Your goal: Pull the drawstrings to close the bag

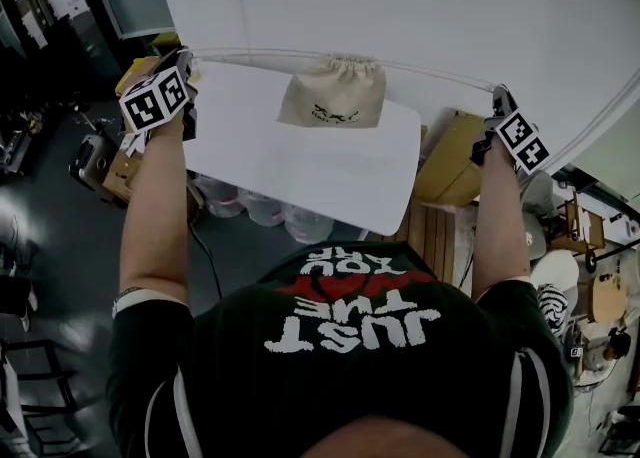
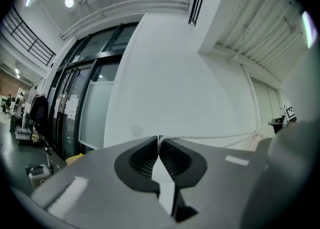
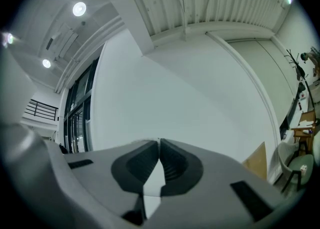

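two thin cords (image 1: 440, 72) taut; beige cloth bag (image 1: 333, 96) puckered.

The person wears a black short-sleeved T-shirt (image 1: 350, 346) with white block lettering, a red patch and white side stripes. The left gripper (image 2: 159, 140) and right gripper (image 3: 159, 143) are grey, with dark ribbed pads (image 2: 172, 160) and a black-and-white marker cube (image 1: 155, 101) each.

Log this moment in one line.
bag cinched | left hand-held gripper shut on left drawstring | right hand-held gripper shut on right drawstring
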`<state>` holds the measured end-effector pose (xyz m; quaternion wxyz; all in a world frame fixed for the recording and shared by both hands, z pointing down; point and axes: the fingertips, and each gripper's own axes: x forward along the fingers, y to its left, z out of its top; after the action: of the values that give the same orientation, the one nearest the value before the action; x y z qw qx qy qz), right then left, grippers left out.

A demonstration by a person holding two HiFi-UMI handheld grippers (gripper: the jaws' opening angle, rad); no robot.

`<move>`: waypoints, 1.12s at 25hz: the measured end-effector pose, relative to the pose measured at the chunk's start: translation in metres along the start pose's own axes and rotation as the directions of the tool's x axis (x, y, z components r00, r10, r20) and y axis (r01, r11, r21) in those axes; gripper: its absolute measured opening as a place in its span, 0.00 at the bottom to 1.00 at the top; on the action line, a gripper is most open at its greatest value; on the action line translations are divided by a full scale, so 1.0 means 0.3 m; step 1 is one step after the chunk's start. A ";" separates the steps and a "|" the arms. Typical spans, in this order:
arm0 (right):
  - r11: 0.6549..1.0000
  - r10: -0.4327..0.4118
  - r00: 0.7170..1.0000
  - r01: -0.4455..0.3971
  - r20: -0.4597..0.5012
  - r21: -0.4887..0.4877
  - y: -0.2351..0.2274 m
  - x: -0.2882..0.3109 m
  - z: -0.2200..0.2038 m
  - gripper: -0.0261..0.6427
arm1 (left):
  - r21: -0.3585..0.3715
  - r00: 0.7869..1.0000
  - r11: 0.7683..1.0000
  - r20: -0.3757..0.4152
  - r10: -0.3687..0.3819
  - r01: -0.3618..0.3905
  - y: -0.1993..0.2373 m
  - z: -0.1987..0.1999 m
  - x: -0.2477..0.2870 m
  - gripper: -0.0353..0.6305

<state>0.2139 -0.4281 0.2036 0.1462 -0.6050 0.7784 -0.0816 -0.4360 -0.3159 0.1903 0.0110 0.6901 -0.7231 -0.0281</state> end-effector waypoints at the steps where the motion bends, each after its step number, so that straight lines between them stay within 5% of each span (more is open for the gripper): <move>1: 1.000 0.004 1.000 -0.004 -0.004 -0.003 0.001 0.001 -0.002 0.06 | 0.011 1.000 1.000 -0.005 0.003 -0.003 -0.002 0.002 0.001 0.08; 19: 0.998 0.056 0.998 -0.057 -0.033 -0.007 0.033 0.015 -0.034 0.06 | -0.008 1.000 1.000 -0.001 0.027 -0.027 0.030 -0.009 -0.002 0.08; 28: 0.995 0.021 1.000 -0.019 -0.017 0.095 -0.041 0.047 -0.019 0.06 | -0.084 1.000 0.996 -0.011 0.004 -0.005 0.058 -0.046 0.012 0.08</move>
<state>0.2201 -0.4450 0.2111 0.1686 -0.5889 0.7809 -0.1225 -0.4528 -0.3189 0.2048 0.0441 0.6874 -0.7229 -0.0548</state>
